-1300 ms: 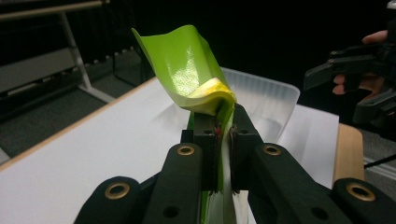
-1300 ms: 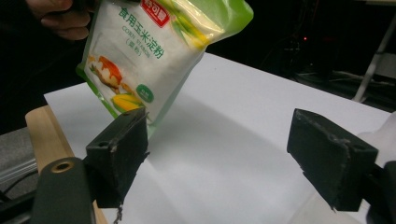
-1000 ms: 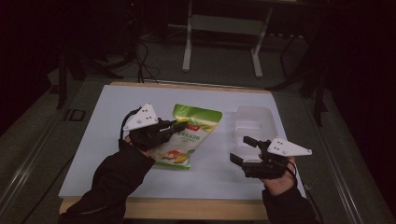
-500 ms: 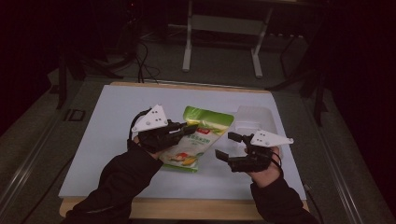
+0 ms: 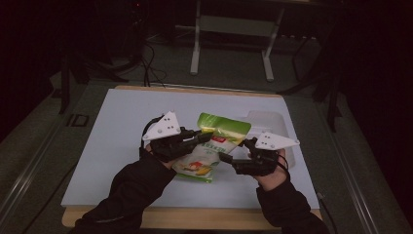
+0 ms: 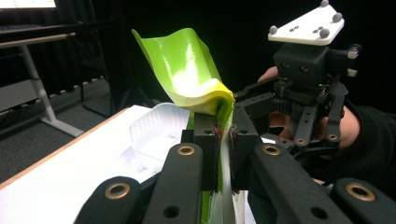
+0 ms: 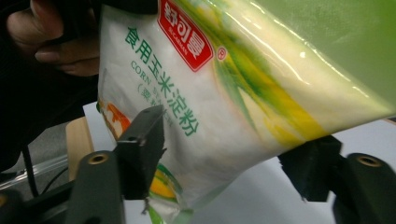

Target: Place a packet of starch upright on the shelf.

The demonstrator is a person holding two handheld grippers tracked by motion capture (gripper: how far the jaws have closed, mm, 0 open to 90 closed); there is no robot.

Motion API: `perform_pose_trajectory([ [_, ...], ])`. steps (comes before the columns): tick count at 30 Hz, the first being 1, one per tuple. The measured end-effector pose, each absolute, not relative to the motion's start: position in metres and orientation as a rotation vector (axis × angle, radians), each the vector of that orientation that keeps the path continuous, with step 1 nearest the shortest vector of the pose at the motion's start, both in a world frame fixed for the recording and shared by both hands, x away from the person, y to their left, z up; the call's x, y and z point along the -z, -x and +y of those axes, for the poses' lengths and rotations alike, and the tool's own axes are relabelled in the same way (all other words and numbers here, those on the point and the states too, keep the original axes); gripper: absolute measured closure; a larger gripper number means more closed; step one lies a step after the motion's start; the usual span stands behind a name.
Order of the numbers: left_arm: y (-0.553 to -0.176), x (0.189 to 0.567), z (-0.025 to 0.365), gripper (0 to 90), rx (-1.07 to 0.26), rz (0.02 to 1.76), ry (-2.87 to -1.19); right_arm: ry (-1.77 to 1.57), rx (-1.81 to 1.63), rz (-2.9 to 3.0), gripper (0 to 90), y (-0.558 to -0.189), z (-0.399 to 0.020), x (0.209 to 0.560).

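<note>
A green and white bag of corn starch (image 5: 214, 146) is tilted up off the white table top (image 5: 112, 126), lower end resting on it. My left gripper (image 5: 207, 136) is shut on the bag's upper side edge; in the left gripper view its jaws (image 6: 224, 126) pinch the thin film under the curled green top (image 6: 187, 65). My right gripper (image 5: 226, 158) reaches in from the right, seen opposite (image 6: 303, 93). Its jaws have just been closing and straddle the bag's lower part (image 7: 210, 93), one pad in front, the other below the edge (image 7: 229, 144), not pressing.
A clear plastic tray (image 5: 268, 122) lies on the table just behind and right of the bag, also in the left gripper view (image 6: 154, 130). A desk frame with white legs (image 5: 231, 48) stands on the dark floor beyond the table. The table's wooden front edge (image 5: 195, 219) is near my forearms.
My right gripper has moved left and slightly away from me, up to the bag, and its jaws stand narrower. The left gripper holds the bag much as before, shifted slightly right.
</note>
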State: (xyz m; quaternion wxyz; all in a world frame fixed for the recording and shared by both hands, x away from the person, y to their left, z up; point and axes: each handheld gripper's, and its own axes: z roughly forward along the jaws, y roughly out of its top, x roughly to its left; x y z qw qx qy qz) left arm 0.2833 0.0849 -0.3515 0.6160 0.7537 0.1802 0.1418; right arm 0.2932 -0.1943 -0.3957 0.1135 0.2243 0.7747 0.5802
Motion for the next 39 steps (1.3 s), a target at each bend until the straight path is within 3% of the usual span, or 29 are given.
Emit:
perform_pose_trajectory([
  [10,-0.282,0.352,0.083,86.0,-0.315,0.424,-1.743,-0.658,-1.733,2.286,58.9,-0.302,-0.194,0.396],
  [17,-0.284,0.36,0.078,85.9,-0.311,0.432,-1.785,-0.805,-1.678,2.378,81.1,-0.301,-0.187,0.392],
  [33,-0.288,0.36,0.089,82.0,-0.251,0.409,-1.74,-0.766,-1.581,2.346,84.0,-0.291,-0.191,0.37],
  [37,-0.29,0.36,0.089,68.2,-0.231,0.386,-1.734,-0.765,-1.602,2.304,84.3,-0.29,-0.196,0.36],
  [39,-0.289,0.36,0.087,55.7,-0.232,0.374,-1.731,-0.768,-1.607,2.284,84.4,-0.291,-0.199,0.357],
])
